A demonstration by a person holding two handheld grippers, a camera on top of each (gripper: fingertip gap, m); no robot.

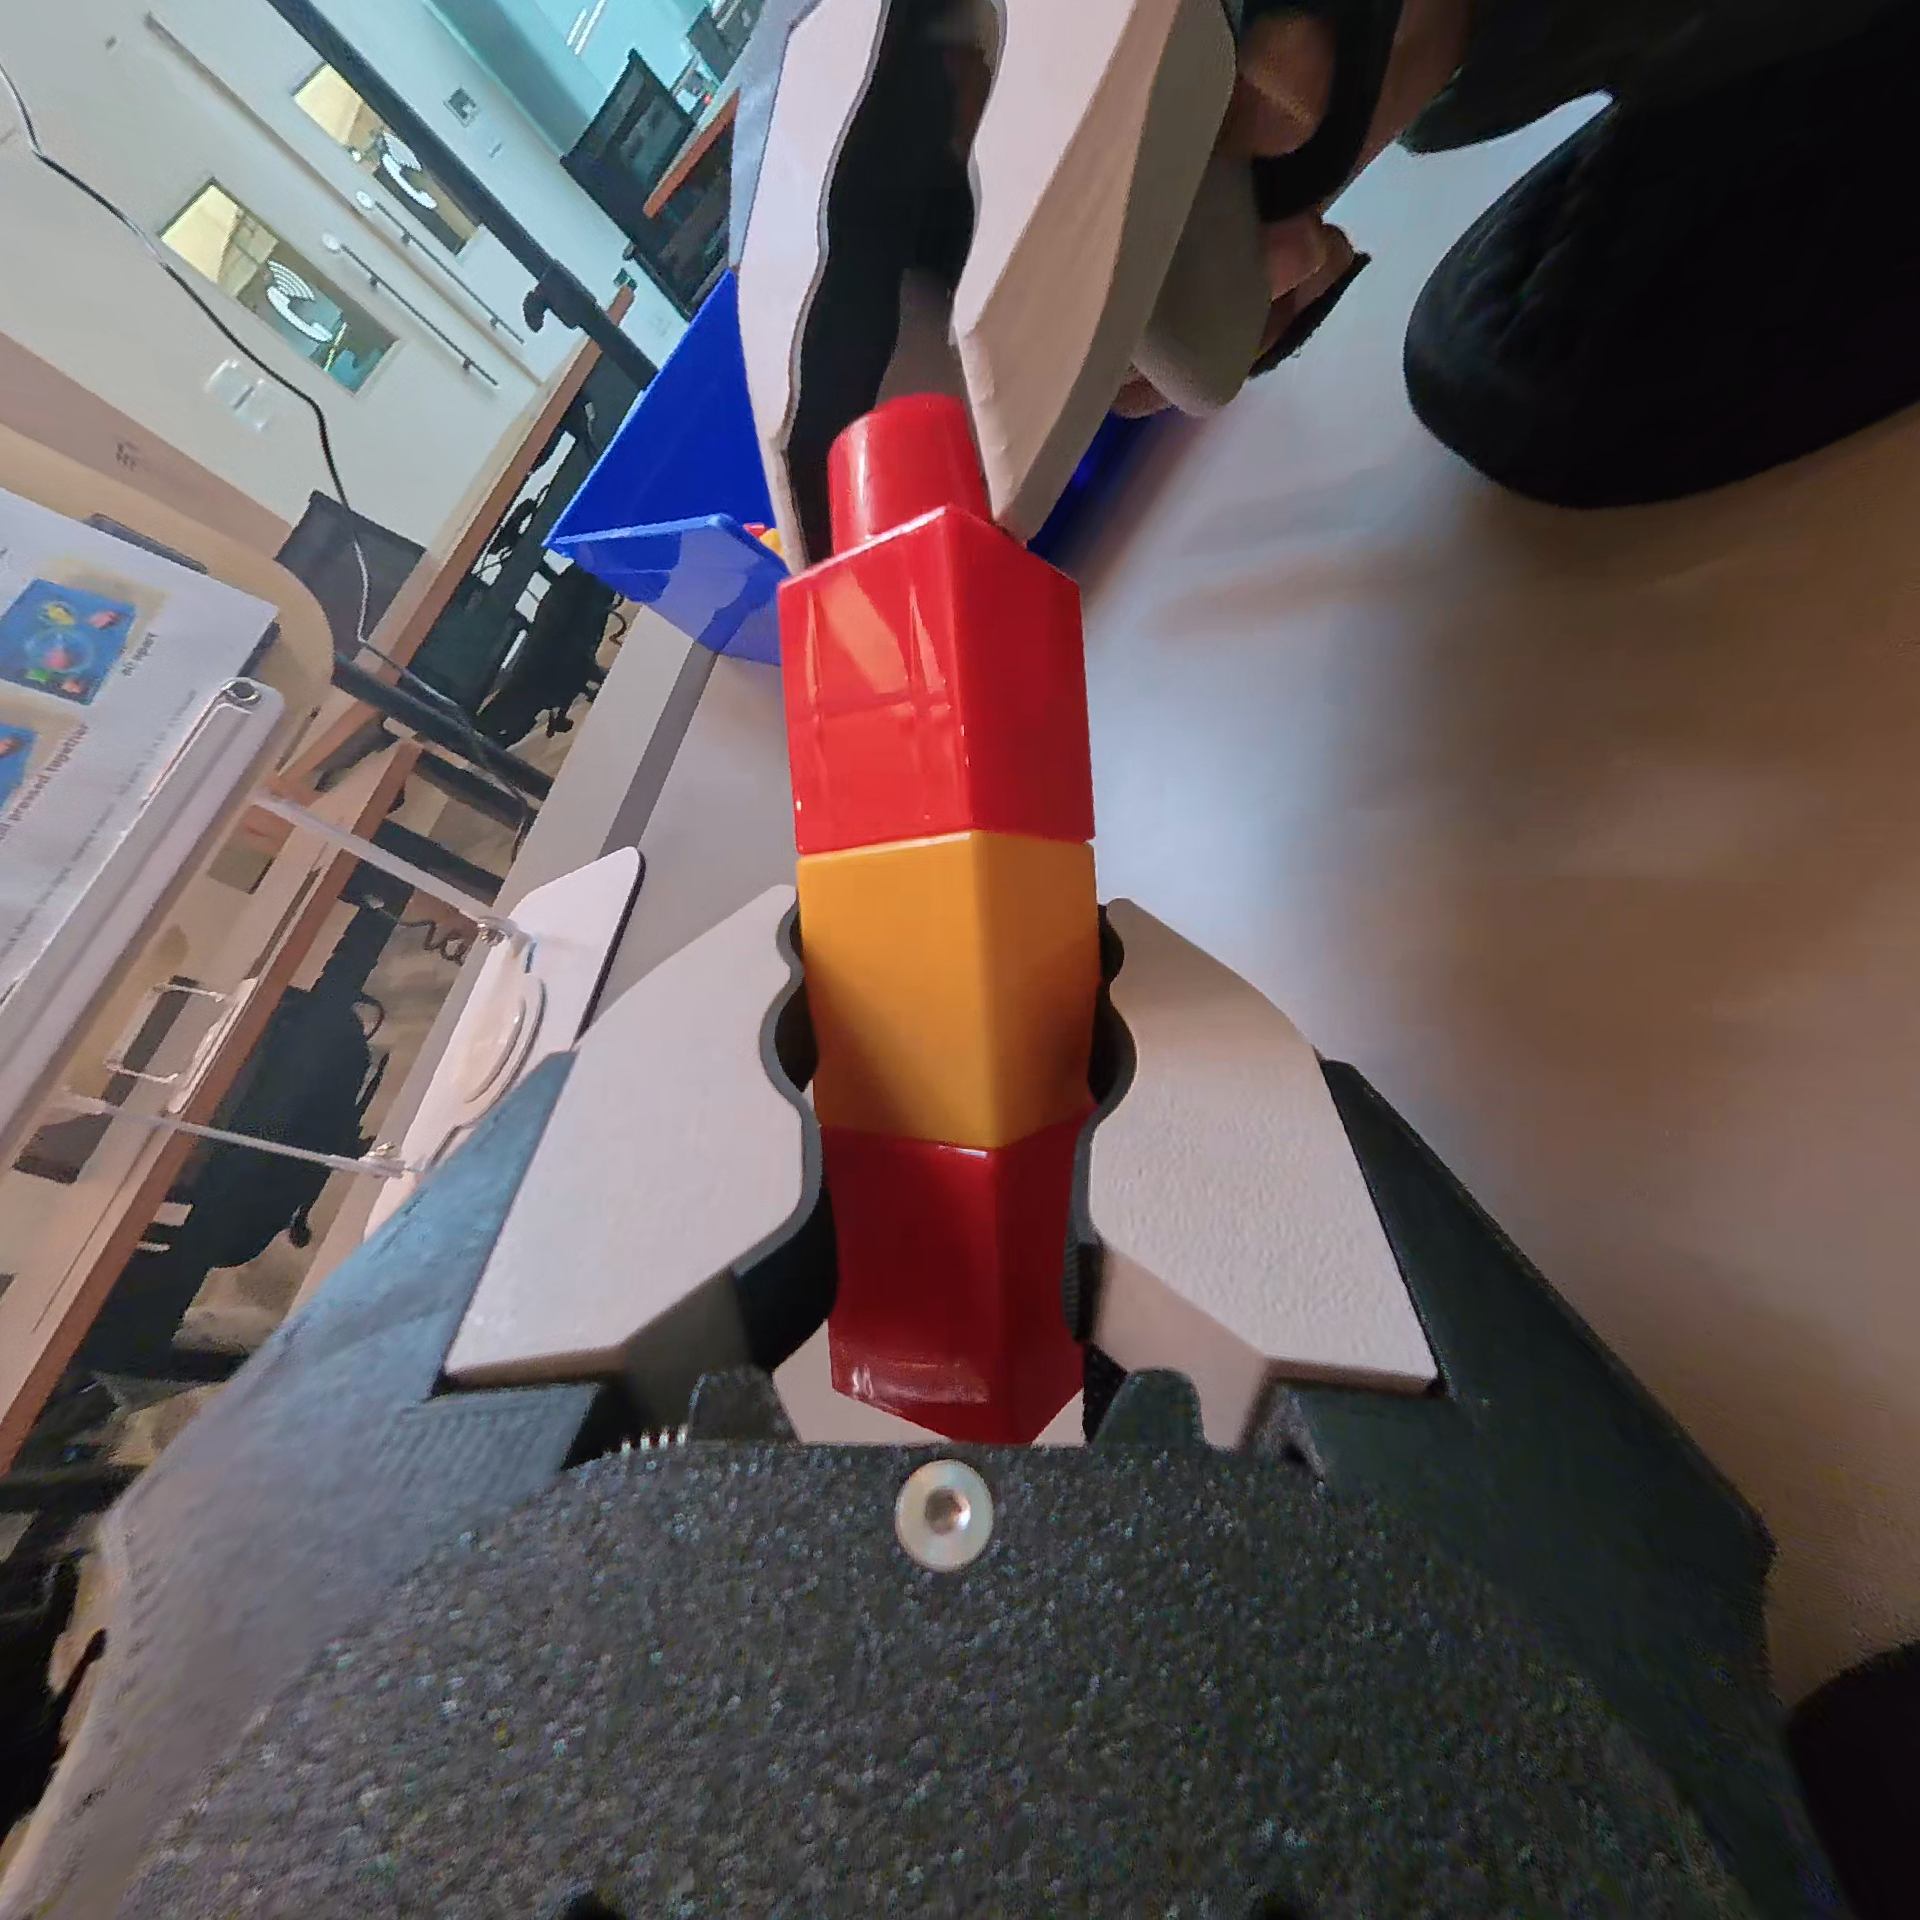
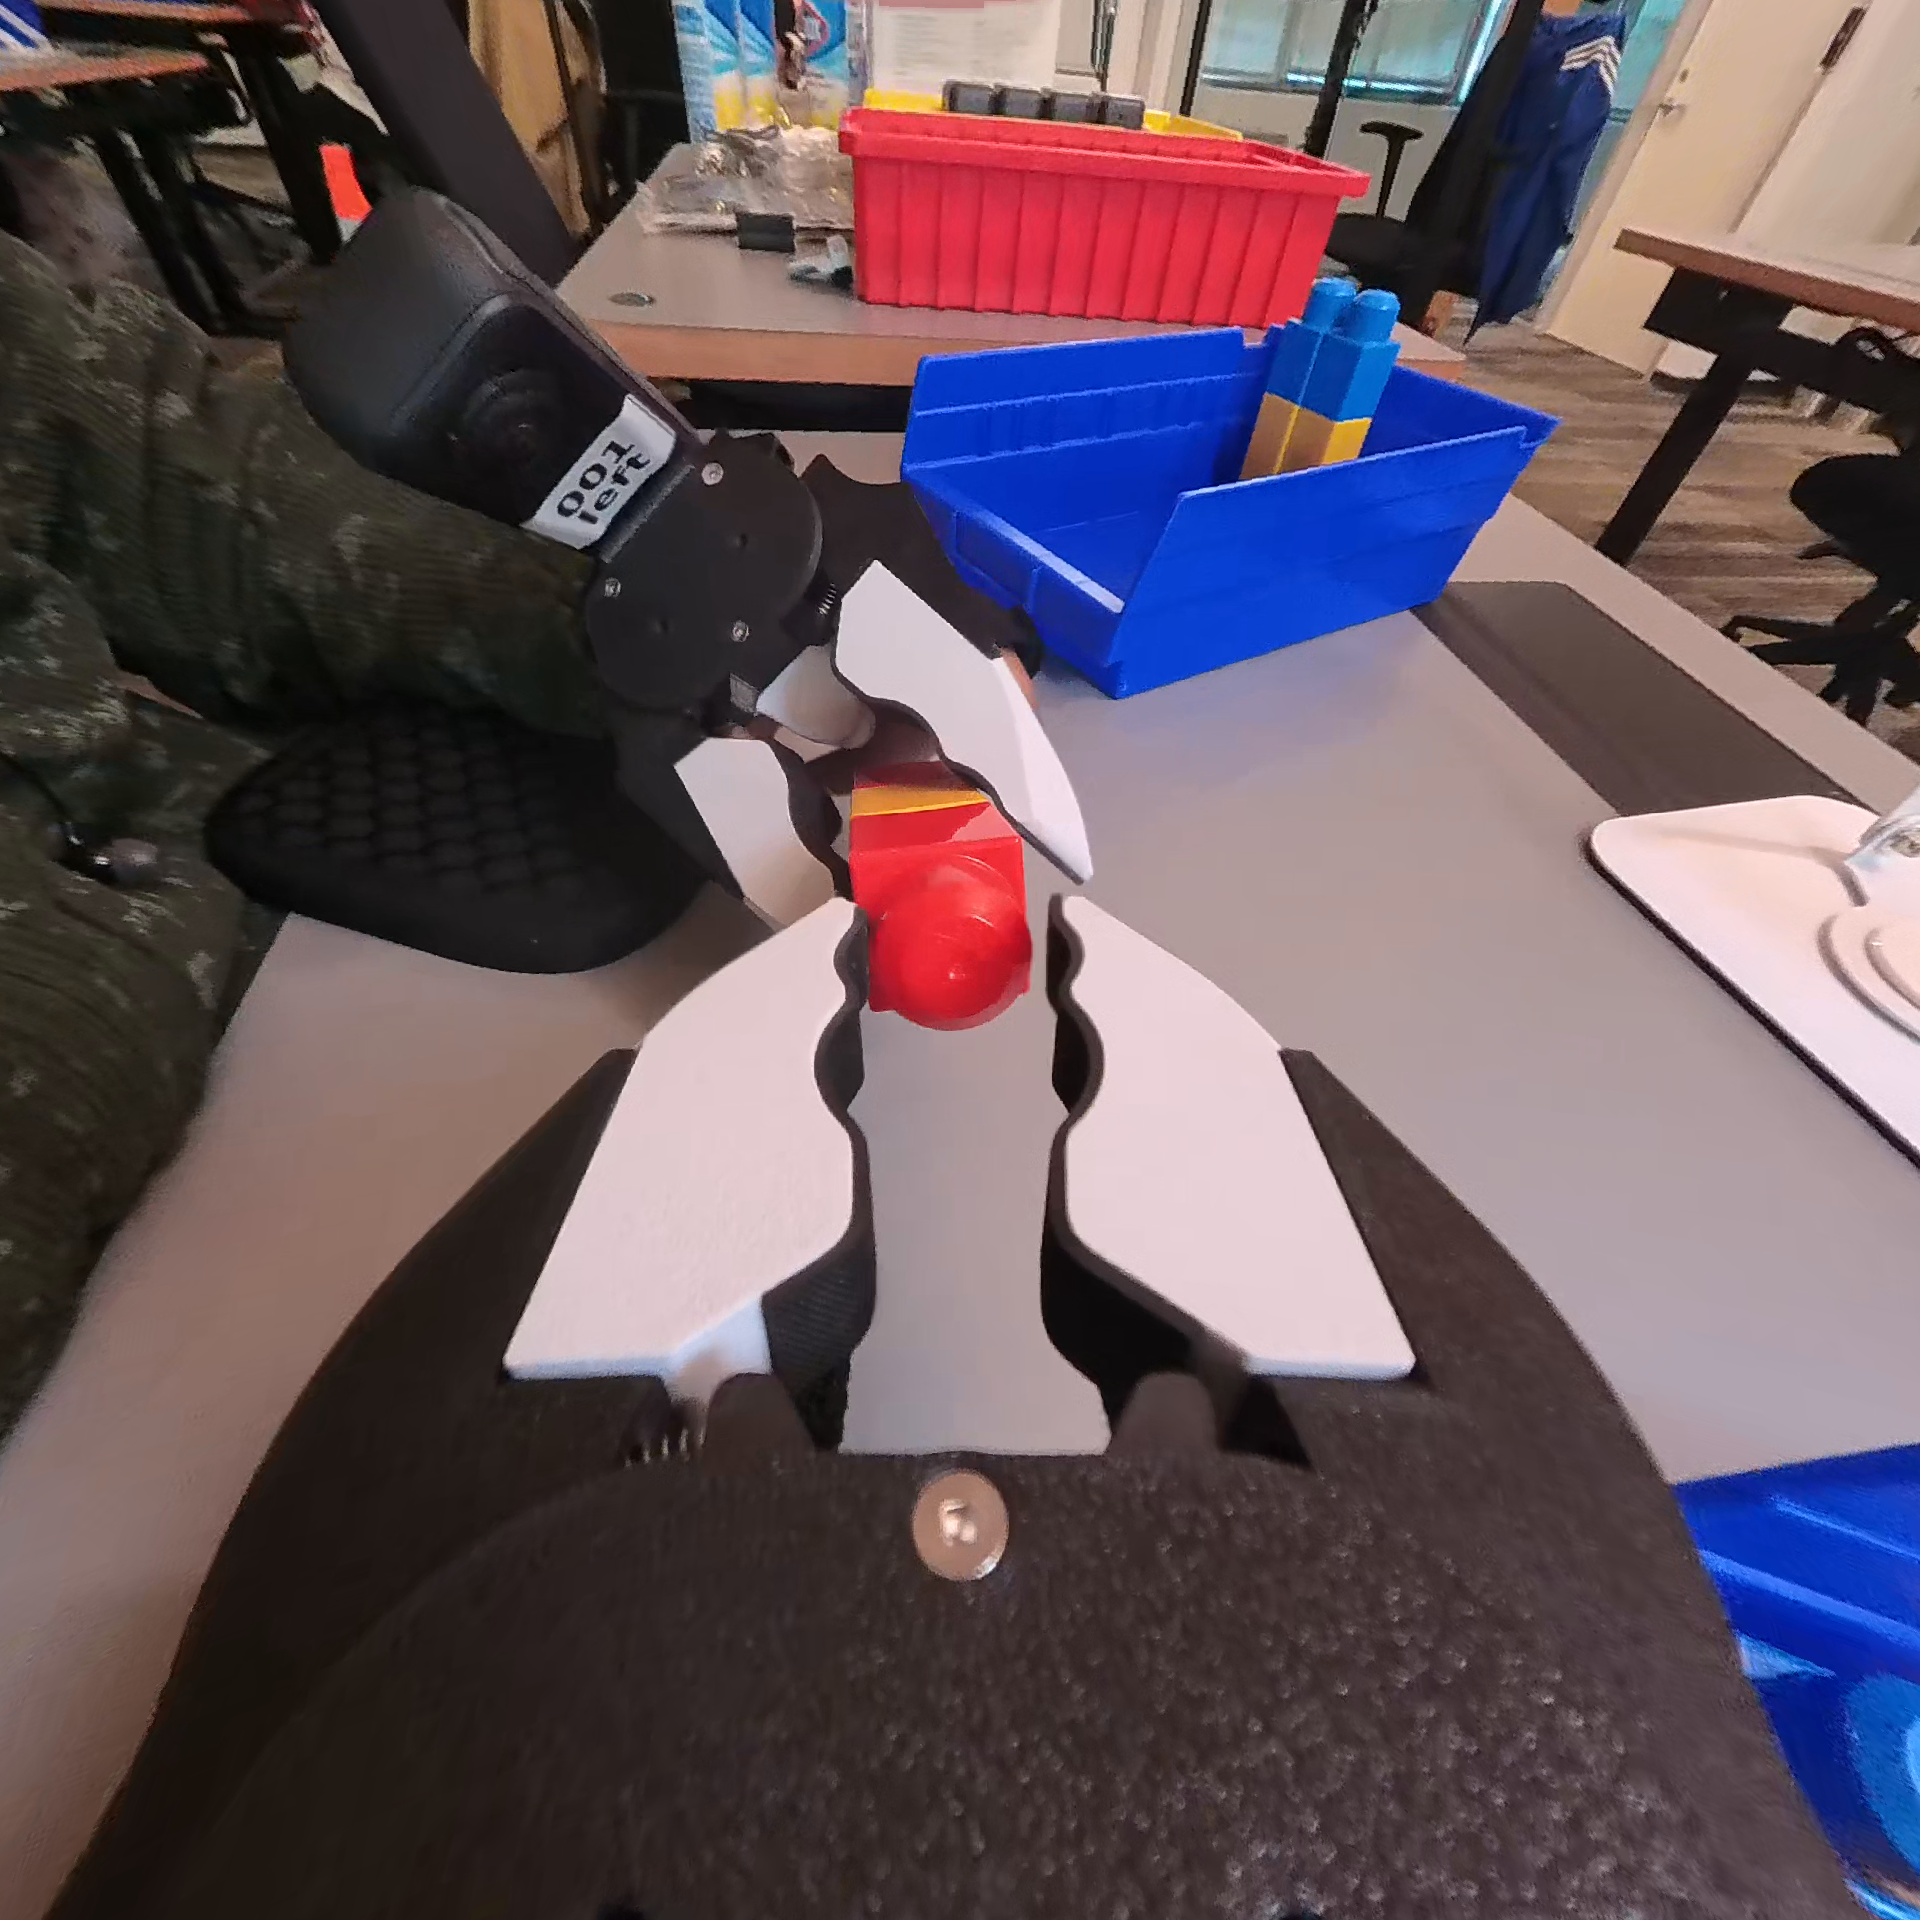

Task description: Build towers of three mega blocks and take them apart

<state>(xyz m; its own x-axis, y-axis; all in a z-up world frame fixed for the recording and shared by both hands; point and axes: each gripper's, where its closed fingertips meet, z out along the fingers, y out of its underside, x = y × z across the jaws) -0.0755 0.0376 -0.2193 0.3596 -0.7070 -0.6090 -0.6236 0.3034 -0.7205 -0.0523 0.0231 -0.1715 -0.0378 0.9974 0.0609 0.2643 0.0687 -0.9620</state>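
Red-yellow-red: a tower (image 1: 940, 935) of three blocks is stacked, held off the grey table (image 1: 1455, 831) and tipped toward the other tool.
Left gripper (image 1: 951, 1049): jaws clamped tight on the tower's lower half, pinching the yellow block (image 1: 945, 987) and the bottom red block (image 1: 951, 1278).
Right gripper (image 2: 951, 997): jaws parted to a narrow gap, gripping nothing; the fingertips sit either side of the top red block (image 2: 935, 883) and its round stud (image 2: 948, 961), apparently without pressing on it.
Progress: building looks done for this tower; my read is the take-apart is just starting, top block first.
Left to do: all three blocks are not yet separated.
Blue bin (image 2: 1195, 540): sits behind on the table, with a blue-and-yellow stack (image 2: 1320, 384) standing in it.
Writing: a white sticker (image 2: 608, 473) on the left gripper and a printed poster (image 1: 94, 707) carry text; no brand marks show on the blocks.
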